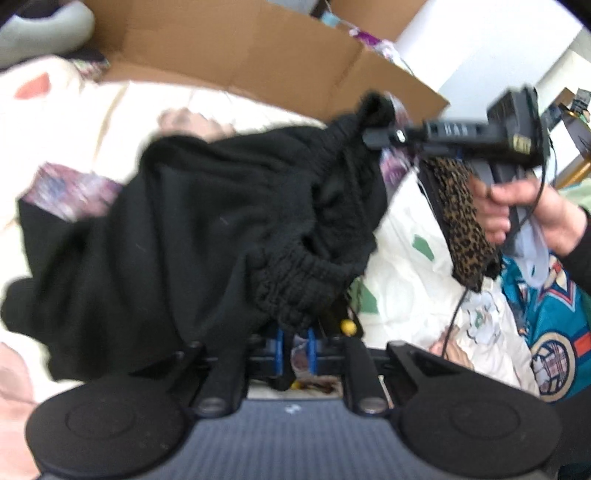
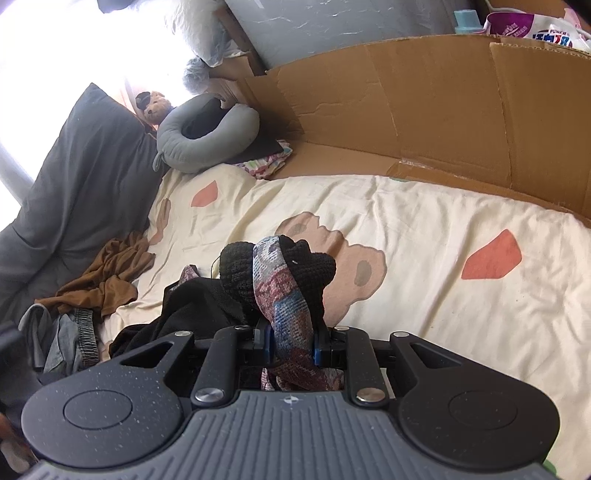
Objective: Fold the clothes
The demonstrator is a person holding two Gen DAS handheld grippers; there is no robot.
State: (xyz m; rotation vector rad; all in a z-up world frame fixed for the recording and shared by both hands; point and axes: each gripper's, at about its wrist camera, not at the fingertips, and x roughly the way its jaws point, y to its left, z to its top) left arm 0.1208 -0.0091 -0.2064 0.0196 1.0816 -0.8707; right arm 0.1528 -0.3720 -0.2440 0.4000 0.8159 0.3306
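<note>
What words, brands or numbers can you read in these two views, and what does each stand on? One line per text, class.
"POWER": white and purple bag behind the cardboard; the larger lettering below it is cut off, unreadable.
Round crest on the teal jersey: too blurred to read.
Yellow label on the right gripper body: too blurred to read.

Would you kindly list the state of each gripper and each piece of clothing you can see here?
left gripper: shut on the black garment's gathered waistband.
right gripper: shut on black garment, patterned fabric pinched with it.
black garment: lifted, hanging between both grippers, unfolded.
brown garment: crumpled on the bed.
grey garment: bunched, unfolded.
teal jersey: lying on the bed.
</note>
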